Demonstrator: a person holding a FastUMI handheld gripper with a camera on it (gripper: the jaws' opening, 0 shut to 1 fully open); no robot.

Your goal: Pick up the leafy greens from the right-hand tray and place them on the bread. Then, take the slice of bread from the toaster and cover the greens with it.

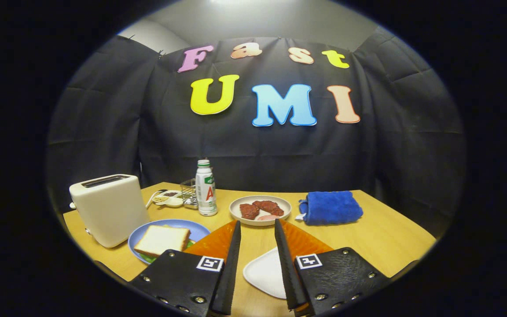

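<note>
A slice of bread lies on a blue plate left of my fingers, with green leaves peeking out from under its near edge. A cream toaster stands behind the plate at the table's left, its slots dark. My gripper hovers above the table, open, with nothing between its fingers. Below the fingers sits a white tray, bare where it shows.
A white plate with dark red meat slices lies just beyond the fingertips. A folded blue towel is to its right. A white bottle, a small wire rack and little dishes stand behind the blue plate.
</note>
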